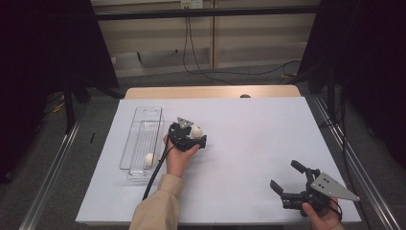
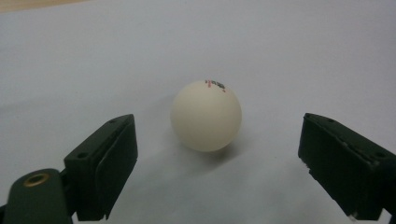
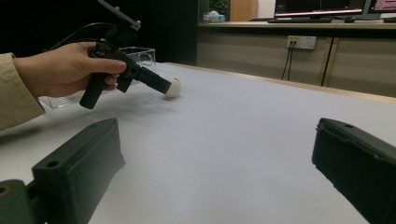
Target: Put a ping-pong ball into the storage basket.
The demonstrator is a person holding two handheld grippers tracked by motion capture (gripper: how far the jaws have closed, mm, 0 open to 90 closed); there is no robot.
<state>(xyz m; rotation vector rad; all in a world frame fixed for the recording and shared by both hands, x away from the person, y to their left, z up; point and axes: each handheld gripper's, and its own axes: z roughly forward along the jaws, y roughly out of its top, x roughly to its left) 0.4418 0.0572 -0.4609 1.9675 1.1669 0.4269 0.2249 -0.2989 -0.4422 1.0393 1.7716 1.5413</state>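
Left gripper view shows the left tool [image 2: 217,163] spread open around a white ball [image 2: 206,115] on the tabletop [image 2: 93,60], apparently untouched; close evenly about its middle, while the right tool [image 1: 287,181] waits open

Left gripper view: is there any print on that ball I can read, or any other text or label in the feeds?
Ball between the open left tongs: small dark and red print near its top, too blurred to read.
Monitors on the far desk in the right gripper view: lit screens, text too small to read.
Clear tray, second ball in it, white table cover: no text visible.
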